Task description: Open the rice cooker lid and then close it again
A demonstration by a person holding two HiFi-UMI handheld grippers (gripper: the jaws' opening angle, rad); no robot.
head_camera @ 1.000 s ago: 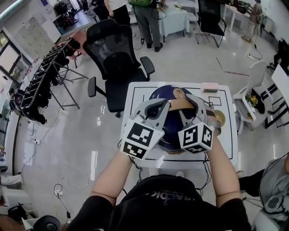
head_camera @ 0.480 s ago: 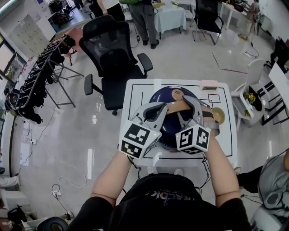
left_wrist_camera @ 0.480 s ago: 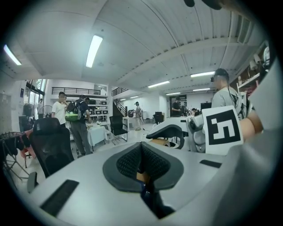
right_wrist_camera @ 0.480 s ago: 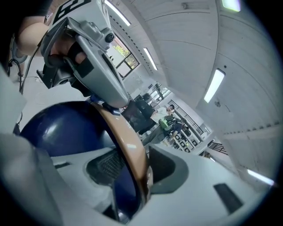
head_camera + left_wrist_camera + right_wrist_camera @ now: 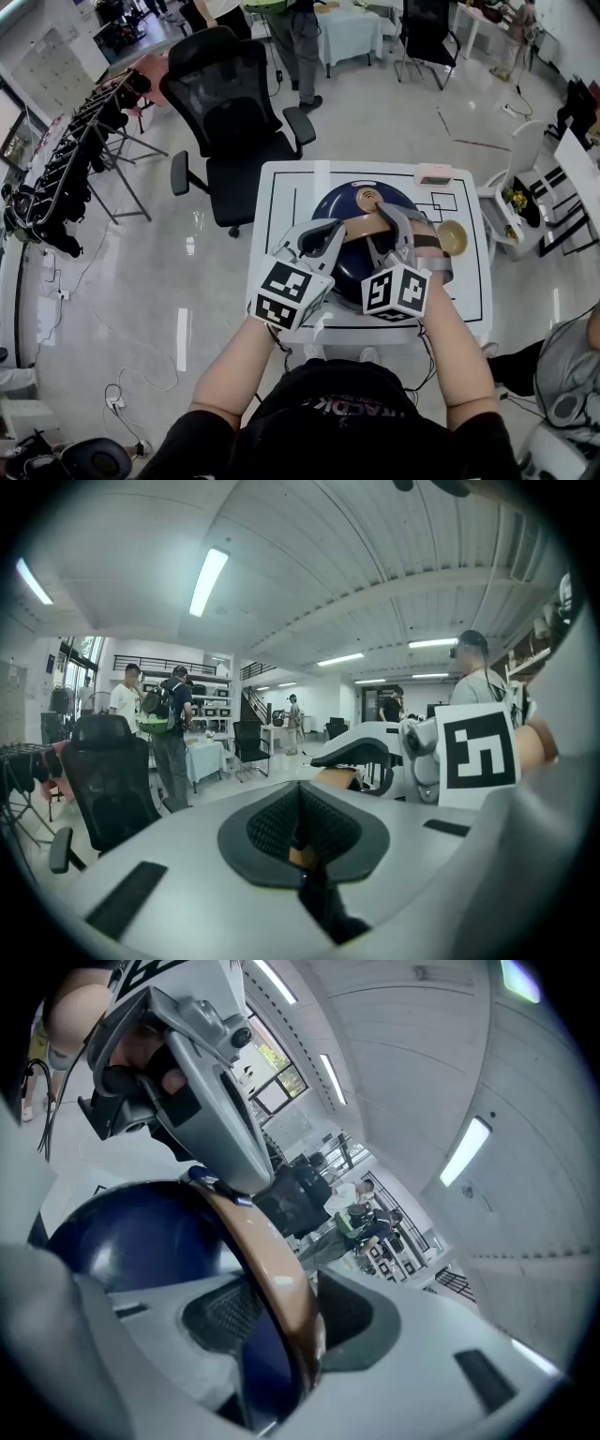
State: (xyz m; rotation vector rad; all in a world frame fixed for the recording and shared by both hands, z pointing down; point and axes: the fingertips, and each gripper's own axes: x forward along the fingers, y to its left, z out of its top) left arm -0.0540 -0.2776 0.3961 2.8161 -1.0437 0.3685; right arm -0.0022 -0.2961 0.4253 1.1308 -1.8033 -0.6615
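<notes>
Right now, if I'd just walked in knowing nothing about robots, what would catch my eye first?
The round dark blue rice cooker on the small white table, its tan curved handle arching over it. Two grey handheld tools meet on that handle: the left gripper is clamped shut on it, while the right gripper straddles it, its jaws having just been opening. Behind the table stands a black mesh office chair.

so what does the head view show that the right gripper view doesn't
Only the head view: the pink box at the table's far edge and the gold cap. Only the right gripper view: the right gripper with jaws just opened wider, apart around the tan handle. Both: the blue lid and the left gripper shut on that handle.
</notes>
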